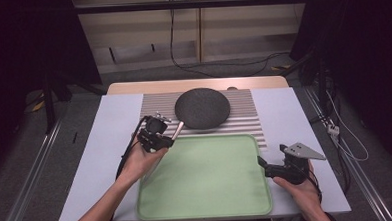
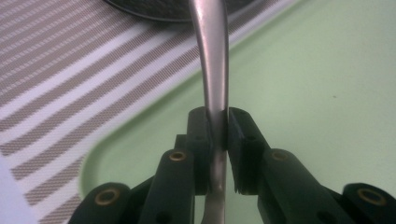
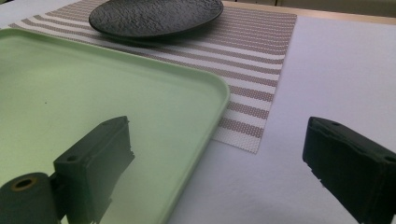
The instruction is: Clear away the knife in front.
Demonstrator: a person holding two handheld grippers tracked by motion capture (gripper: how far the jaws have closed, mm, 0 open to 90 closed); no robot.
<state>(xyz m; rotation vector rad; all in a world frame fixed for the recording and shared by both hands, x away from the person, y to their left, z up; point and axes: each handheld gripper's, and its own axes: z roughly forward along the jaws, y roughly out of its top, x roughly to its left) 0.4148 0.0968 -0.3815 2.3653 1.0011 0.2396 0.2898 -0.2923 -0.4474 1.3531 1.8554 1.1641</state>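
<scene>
The left claw [image 2: 218, 123] was pinching a metal utensil handle [image 2: 212, 70] between its two black jaws. The handle was a slim, flat strip of smooth grey metal with a soft sheen, narrow where the jaws gripped it and widening slightly as it rose away from them. It carried a gentle curve along its length. Its far end was cut off at the top of the left gripper view, so the type of utensil could not be told. In the high view the handle [image 1: 177, 130] showed as a short pale bar that slanted from the left claw [image 1: 169, 137] toward the near left rim of the dark round plate [image 1: 202, 107]. It sat above the far left corner of the green tray [image 1: 204, 176], where the tray met the striped placemat [image 1: 244, 113].

The right claw [image 3: 219, 168] was spread wide with nothing between its jaws. It was held low over the white table [image 1: 108, 144], just beside the right edge of the tray, as seen in the high view [image 1: 262, 163].
</scene>
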